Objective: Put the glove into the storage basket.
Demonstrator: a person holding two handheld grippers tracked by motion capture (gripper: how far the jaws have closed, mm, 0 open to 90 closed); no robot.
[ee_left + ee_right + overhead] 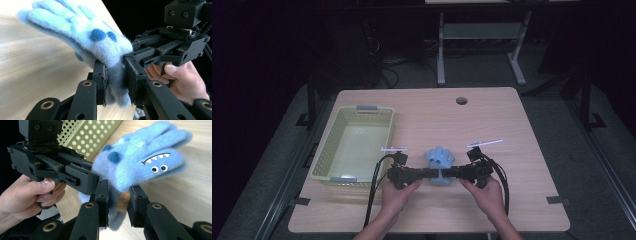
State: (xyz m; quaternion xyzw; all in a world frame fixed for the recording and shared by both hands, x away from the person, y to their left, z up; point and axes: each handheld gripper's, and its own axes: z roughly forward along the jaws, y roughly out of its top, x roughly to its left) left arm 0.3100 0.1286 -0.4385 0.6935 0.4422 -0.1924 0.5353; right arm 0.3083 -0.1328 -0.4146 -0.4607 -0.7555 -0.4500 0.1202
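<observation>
Spanning most of the high view, the wooden table carries a pale yellow perforated basket on the person's left, well apart from the work in hand. Two thin white strips lie flat on the wood, one just beside the basket and one farther right; what they are cannot be told.

Near the front edge, a fuzzy blue monster glove with dark spots and a toothy face hangs between the two tools, its fingers pointing away from the person. The left gripper has its jaws pinched on the glove's cuff, and the right gripper clamps the same cuff from the opposite side, so both bite a narrow band of fabric close together. The left hand and right hand squeeze the triggers.

The main risk, as I judge it, is the soft pile slipping out of one pinch if the two tools pull apart unevenly, leaving the glove dangling from one side or dropped on the wood. With the jaws so near each other, they could also knock together. Carrying it toward the basket, the loose fingers might catch its rim.
</observation>
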